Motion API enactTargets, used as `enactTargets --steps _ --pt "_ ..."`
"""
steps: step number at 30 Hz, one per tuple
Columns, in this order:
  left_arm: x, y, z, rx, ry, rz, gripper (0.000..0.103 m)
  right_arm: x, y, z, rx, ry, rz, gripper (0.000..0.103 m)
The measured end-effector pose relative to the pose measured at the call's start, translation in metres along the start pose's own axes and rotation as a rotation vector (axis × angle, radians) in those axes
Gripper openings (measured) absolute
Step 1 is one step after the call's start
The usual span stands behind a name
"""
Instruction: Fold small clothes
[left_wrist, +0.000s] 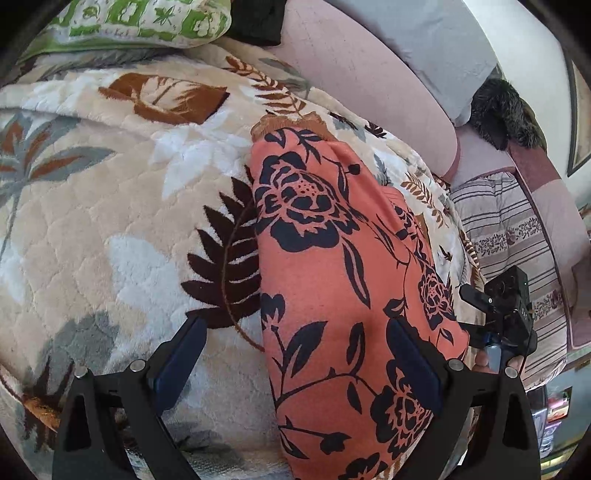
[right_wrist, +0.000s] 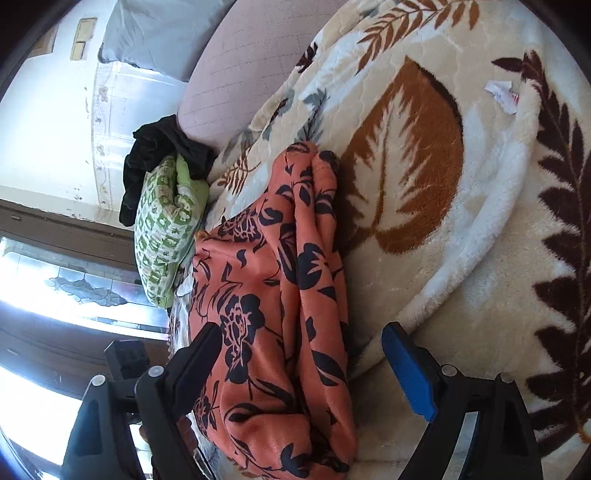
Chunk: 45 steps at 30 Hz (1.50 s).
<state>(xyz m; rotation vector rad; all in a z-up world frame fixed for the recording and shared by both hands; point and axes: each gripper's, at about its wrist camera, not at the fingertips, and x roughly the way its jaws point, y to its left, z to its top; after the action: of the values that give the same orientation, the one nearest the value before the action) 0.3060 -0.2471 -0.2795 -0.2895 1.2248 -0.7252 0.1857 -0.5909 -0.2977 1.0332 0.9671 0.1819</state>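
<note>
An orange garment with a dark navy flower print (left_wrist: 332, 266) lies folded lengthwise into a long strip on a cream leaf-patterned blanket (left_wrist: 92, 206). My left gripper (left_wrist: 295, 343) is open just above its near end, jaws wide, one on each side of the garment's left edge. In the right wrist view the same garment (right_wrist: 273, 295) lies bunched in folds on the blanket (right_wrist: 461, 258). My right gripper (right_wrist: 303, 354) is open, its jaws wide either side of the garment's near end. The right gripper also shows in the left wrist view (left_wrist: 480, 310), at the garment's right edge.
A green-and-white patterned pillow (left_wrist: 140, 22) and a black cloth (right_wrist: 159, 162) lie at the head of the bed. A pink mattress (left_wrist: 369, 74), a grey pillow (left_wrist: 436, 40) and a striped quilt (left_wrist: 509, 229) lie beyond the blanket. A window (right_wrist: 55, 280) is beside the bed.
</note>
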Motion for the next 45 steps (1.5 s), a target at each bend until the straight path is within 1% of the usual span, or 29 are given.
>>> enactTargets --steps 2,4,5,7,8,9,10,13,14,15,16,17,18,20,23,28,30,33,36,41,45 --pt "0.005 0.0 -0.002 -0.001 0.018 -0.006 0.098 0.003 0.0 -0.002 -0.001 0.001 0.008 0.09" --pt "0.006 -0.005 -0.003 0.021 0.015 0.004 0.098 0.006 0.002 -0.003 -0.011 0.0 0.011 0.089" --pt "0.007 -0.007 -0.004 0.03 0.021 -0.004 0.098 0.008 0.004 -0.004 -0.015 0.003 0.016 0.089" --pt "0.01 -0.01 -0.006 0.031 0.035 -0.029 0.098 0.019 0.008 -0.006 -0.019 0.026 0.036 0.084" --pt "0.011 -0.011 -0.007 0.032 0.037 -0.033 0.098 0.024 0.01 -0.008 -0.03 0.032 0.028 0.081" --pt "0.011 -0.013 -0.008 0.038 0.037 -0.033 0.098 0.027 0.015 -0.01 -0.056 0.021 0.01 0.08" --pt "0.012 -0.016 -0.009 0.049 0.034 -0.032 0.098 0.03 0.02 -0.012 -0.077 0.02 0.012 0.08" --pt "0.012 -0.023 -0.011 0.073 0.02 -0.038 0.096 0.04 0.026 -0.018 -0.092 0.004 0.012 0.079" --pt "0.012 -0.025 -0.013 0.088 0.016 -0.045 0.088 0.042 0.029 -0.02 -0.104 -0.004 0.006 0.078" --pt "0.012 -0.029 -0.014 0.107 0.011 -0.018 0.086 0.043 0.031 -0.021 -0.11 -0.009 0.005 0.072" --pt "0.013 -0.032 -0.014 0.128 0.002 0.013 0.079 0.045 0.03 -0.022 -0.103 -0.008 0.009 0.067" --pt "0.012 -0.033 -0.015 0.145 -0.008 0.032 0.07 0.047 0.03 -0.023 -0.093 -0.007 0.015 0.058" --pt "0.012 -0.032 -0.015 0.149 -0.018 0.041 0.065 0.047 0.03 -0.023 -0.09 -0.018 0.01 0.056" --pt "0.006 -0.03 -0.012 0.14 -0.039 0.032 0.052 0.046 0.036 -0.025 -0.109 -0.035 -0.009 0.053" --pt "-0.002 -0.031 -0.01 0.163 -0.064 0.041 0.046 0.041 0.051 -0.026 -0.154 -0.065 -0.032 0.048" --pt "-0.017 -0.044 -0.012 0.226 -0.11 0.097 0.044 0.03 0.088 -0.036 -0.252 -0.115 -0.044 0.045" --pt "-0.03 -0.045 -0.013 0.234 -0.136 0.103 0.044 0.026 0.1 -0.042 -0.281 -0.133 -0.051 0.045" --pt "-0.05 -0.047 -0.015 0.238 -0.154 0.106 0.044 0.017 0.114 -0.051 -0.297 -0.155 -0.035 0.045" --pt "-0.066 -0.053 -0.022 0.253 -0.171 0.135 0.044 0.012 0.124 -0.062 -0.3 -0.165 -0.02 0.045" --pt "-0.09 -0.049 -0.047 0.255 -0.189 0.186 0.044 0.012 0.138 -0.084 -0.297 -0.151 -0.002 0.045" --pt "-0.094 -0.034 -0.076 0.223 -0.15 0.237 0.045 0.022 0.144 -0.104 -0.321 -0.118 -0.012 0.044"
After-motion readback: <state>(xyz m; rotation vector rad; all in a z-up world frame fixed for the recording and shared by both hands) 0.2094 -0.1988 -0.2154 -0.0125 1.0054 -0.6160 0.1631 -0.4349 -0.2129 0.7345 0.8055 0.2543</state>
